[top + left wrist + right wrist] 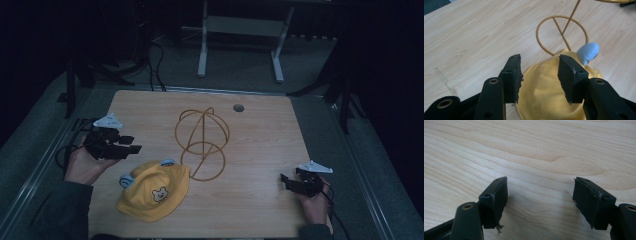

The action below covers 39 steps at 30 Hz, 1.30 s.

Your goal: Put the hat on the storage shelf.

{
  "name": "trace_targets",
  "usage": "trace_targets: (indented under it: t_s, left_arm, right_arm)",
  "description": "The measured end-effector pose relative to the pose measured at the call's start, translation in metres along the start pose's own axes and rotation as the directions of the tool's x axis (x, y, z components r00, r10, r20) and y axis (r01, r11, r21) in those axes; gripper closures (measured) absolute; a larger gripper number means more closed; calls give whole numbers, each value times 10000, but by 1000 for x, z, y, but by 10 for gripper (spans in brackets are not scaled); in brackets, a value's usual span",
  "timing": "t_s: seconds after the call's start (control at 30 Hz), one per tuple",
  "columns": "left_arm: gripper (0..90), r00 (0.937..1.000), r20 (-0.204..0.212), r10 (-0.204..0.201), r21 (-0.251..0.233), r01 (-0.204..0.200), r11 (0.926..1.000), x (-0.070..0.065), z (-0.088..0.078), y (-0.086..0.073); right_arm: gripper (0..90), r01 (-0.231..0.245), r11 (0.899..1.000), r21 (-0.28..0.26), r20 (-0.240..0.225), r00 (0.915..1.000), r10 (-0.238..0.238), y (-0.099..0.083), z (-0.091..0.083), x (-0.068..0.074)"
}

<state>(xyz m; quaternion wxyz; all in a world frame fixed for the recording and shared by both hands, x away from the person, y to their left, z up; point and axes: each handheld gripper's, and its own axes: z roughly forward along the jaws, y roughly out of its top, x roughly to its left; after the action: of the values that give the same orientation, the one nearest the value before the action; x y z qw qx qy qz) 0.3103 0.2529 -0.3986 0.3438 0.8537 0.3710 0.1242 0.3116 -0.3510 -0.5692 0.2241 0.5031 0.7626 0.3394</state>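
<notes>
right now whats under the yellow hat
The yellow hat lies on the wooden table, its edge overlapping the wire stand's base ring. Anything beneath its fabric is hidden.

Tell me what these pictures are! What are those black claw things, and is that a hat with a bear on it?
A person sits at a wooden table, holding a pinching tool in each hand. One picture looks down from above. The other two come from little cameras riding on the tools, so you see black jaws up close. The left gripper is open, aimed at the yellow hat, which does have a little bear on it, plus blue ears. The right gripper is open over bare wood. A gold wire stand sits in the middle. Nothing is held.
</notes>
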Motion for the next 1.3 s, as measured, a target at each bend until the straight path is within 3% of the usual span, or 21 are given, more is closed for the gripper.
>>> trace_targets:
  t_s: [0.77,1.2,1.3]
  left_arm:
    - [532,9990,324,298,643,-318,9974,-13,1,7]
    - [533,9966,556,604,1186,-667,9907,-23,3,14]
    - [535,9943,769,742,1522,-853,9847,-25,6,13]
  right_arm:
    - [280,-7,10000,1,-1,10000,7,0,0,0]
    - [276,15,10000,-1,-5,10000,-15,0,0,0]
    - [277,14,10000,0,-5,10000,-14,0,0,0]
